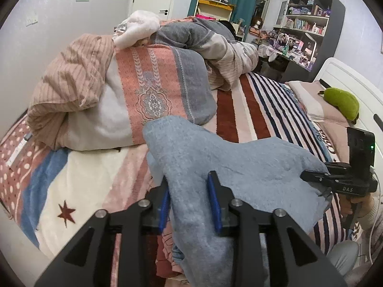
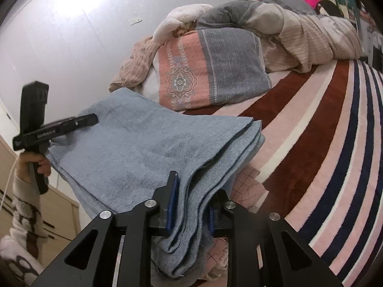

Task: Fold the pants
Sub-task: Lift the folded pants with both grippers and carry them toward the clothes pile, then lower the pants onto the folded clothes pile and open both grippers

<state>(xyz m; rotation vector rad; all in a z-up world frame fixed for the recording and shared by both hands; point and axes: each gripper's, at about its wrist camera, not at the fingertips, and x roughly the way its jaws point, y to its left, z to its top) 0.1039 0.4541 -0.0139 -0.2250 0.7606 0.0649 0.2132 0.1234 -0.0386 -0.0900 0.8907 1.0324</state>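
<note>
Nearest in the left wrist view, the left tool (image 1: 189, 201) is clenched on a bunched edge of the blue pants (image 1: 215, 157), its blue-padded fingers (image 1: 213, 199) pressing the cloth from both sides. In the right wrist view, the right tool (image 2: 191, 205) likewise grips the pants (image 2: 143, 148), several stacked layers of the fabric passing between its fingers (image 2: 172, 201). The pants are held up between the two tools, stretched above the striped blanket (image 1: 258, 110) that covers the bed, with a folded edge toward the far side in the right view. Under the lifted cloth, close to the tools, a pink checked garment (image 2: 246, 186) lies on the bed. Across the cloth each camera sees the other tool: the right one at the pants' far corner (image 1: 318, 179), and the left one (image 2: 88, 119) lying over the opposite edge, its handle in a hand (image 2: 36, 165). Beyond the pants sits a pillow with a pink and grey patterned cover (image 1: 153, 91), with a heap of rumpled bedding (image 1: 215, 43) behind it. A green plush toy (image 1: 342, 102) rests by the headboard, and cluttered shelves (image 1: 308, 24) stand against the far wall.
</note>
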